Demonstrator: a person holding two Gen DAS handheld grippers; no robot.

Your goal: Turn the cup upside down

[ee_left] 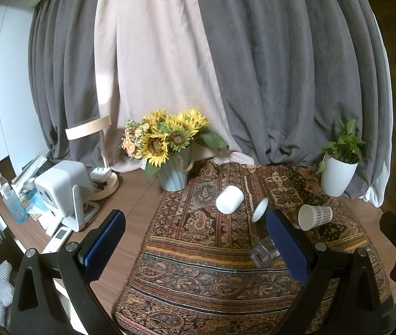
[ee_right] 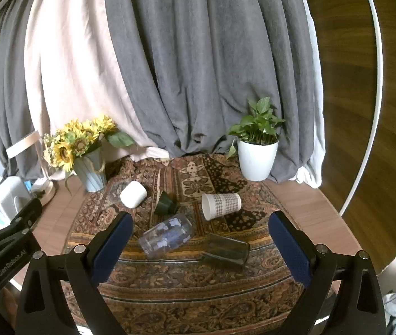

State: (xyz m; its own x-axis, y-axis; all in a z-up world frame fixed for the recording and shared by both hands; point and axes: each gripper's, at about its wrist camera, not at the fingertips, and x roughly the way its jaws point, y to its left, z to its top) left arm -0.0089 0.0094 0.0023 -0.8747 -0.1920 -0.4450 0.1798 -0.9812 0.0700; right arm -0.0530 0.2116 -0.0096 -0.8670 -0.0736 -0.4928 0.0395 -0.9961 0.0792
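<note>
Both jaws stand wide apart and hold nothing. Left gripper point(ee_left: 196, 244) hangs above the near left part of the patterned cloth point(ee_left: 198, 273); right gripper point(ee_right: 200, 244) hangs above the cloth's near middle, blue pads point(ee_right: 114, 247) clear of every cup.

Five cups lie on their sides on the cloth, which covers the middle of a wooden table point(ee_right: 304, 203):
- White cup point(ee_right: 133, 194), toward the cloth's far left corner, base pointing up and to the right.
- Dark green cup point(ee_right: 165, 203), just right of the white cup, white-lined mouth facing left in the left wrist view.
- Paper cup point(ee_right: 220, 205) with a printed band, right of centre, mouth facing left.
- Clear glass point(ee_right: 167, 236) with a bluish print, near the cloth's middle, mouth toward the near left.
- Dark tinted glass point(ee_right: 225, 249), just right of the clear glass; whether they touch cannot be told.

None of the five stands mouth-down.

Sunflower pot point(ee_left: 174, 173) stands at the cloth's far left edge. White planter point(ee_right: 256, 160) stands at the far right edge. Grey and pale curtains point(ee_right: 198, 69) hang behind the table.
</note>
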